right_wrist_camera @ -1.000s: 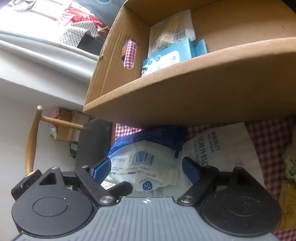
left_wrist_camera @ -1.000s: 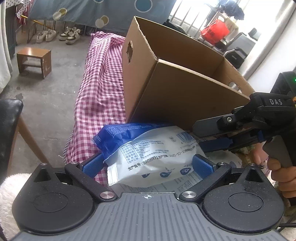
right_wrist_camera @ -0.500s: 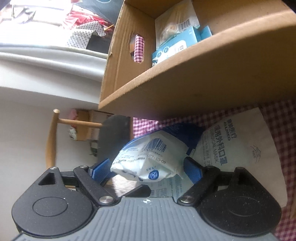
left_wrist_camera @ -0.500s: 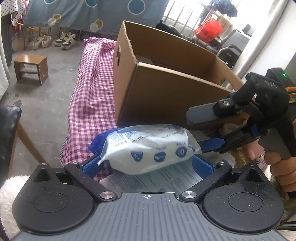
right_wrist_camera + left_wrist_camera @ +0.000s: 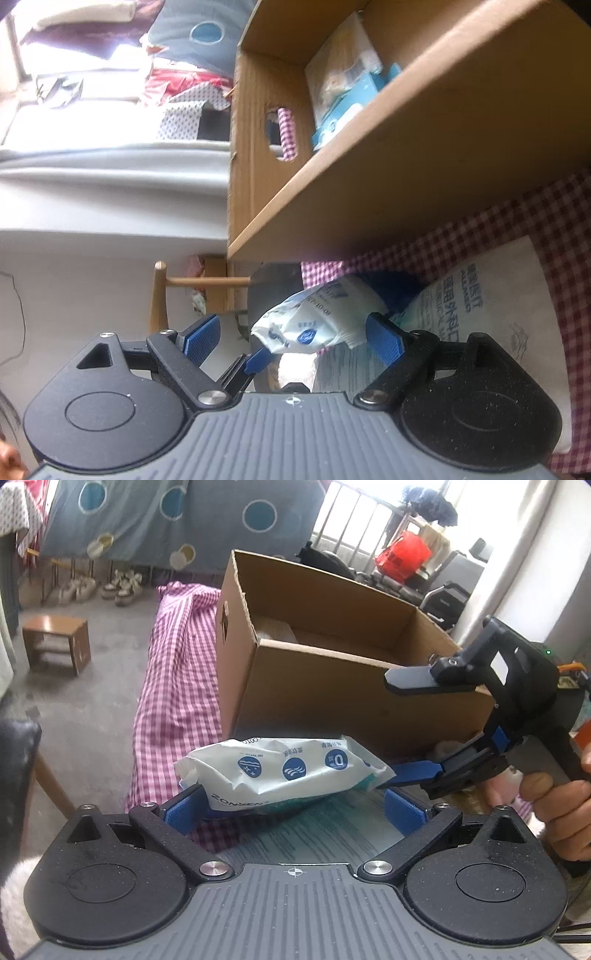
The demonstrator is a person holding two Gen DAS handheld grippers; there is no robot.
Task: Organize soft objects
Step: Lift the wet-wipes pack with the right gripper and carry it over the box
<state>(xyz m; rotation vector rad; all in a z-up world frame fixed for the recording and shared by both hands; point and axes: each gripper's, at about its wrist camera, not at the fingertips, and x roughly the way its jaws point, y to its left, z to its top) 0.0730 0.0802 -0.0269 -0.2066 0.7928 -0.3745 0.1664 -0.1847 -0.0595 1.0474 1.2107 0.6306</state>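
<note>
A white soft pack (image 5: pixel 288 764) with round blue icons hangs just above the table, in front of the cardboard box (image 5: pixel 332 709). My left gripper (image 5: pixel 291 805) has it lengthwise between its blue pads and is shut on it. From the right comes my right gripper (image 5: pixel 386 731), rolled so one finger stands above the other, jaws wide open. Its lower finger touches the pack's right end. In the right wrist view the pack (image 5: pixel 314 325) lies between the right gripper's (image 5: pixel 291 338) pads; only the right pad touches it. The box (image 5: pixel 443 147) holds several packs (image 5: pixel 343 81).
A flat white mask bag (image 5: pixel 480 314) lies on the pink checked cloth (image 5: pixel 173 686) under the pack. A person's hand (image 5: pixel 561 805) grips the right handle. A wooden stool (image 5: pixel 55 642) stands on the floor at left, and a black chair seat (image 5: pixel 14 775) is nearby.
The pack has tipped over, so the side with the blue icons now faces the left camera. The right gripper has rolled and its upper finger has risen. The box's inside now shows.
</note>
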